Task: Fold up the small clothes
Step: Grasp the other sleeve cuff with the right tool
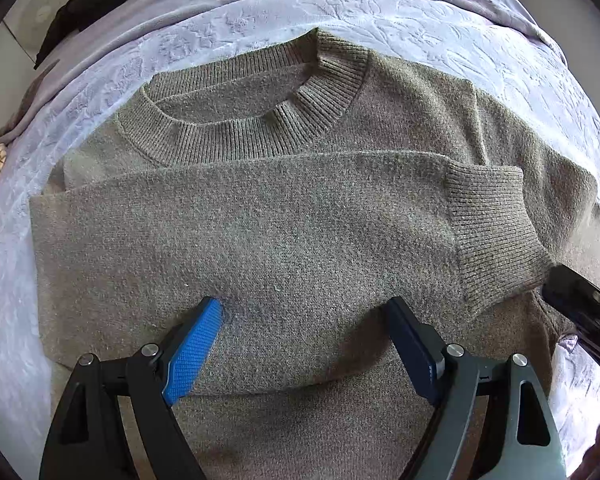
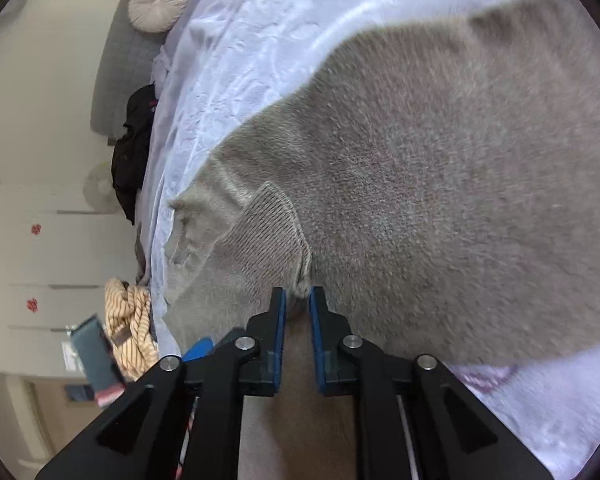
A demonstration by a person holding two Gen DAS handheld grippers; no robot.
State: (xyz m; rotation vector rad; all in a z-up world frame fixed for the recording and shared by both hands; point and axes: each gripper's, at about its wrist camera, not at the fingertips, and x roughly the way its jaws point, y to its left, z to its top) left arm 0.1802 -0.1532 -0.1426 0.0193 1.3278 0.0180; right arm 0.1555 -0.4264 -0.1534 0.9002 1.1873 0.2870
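**Cuff pinch looks thin**

My right gripper point(image 2: 297, 300) is nearly closed on a sliver of the sweater point(image 1: 284, 232) beside its ribbed cuff point(image 2: 266, 228); it could slip free. Left gripper point(image 1: 304, 320) gapes empty above the folded sleeve.

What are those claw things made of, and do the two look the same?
Both look alike: the left gripper and the right gripper are black angular linkage arms, like plastic, with triangular cut-outs and round silver pins at the joints. Each ends in two flat fingers faced with blue pads bearing a fine grid texture. No cables, lettering or sleeves show.
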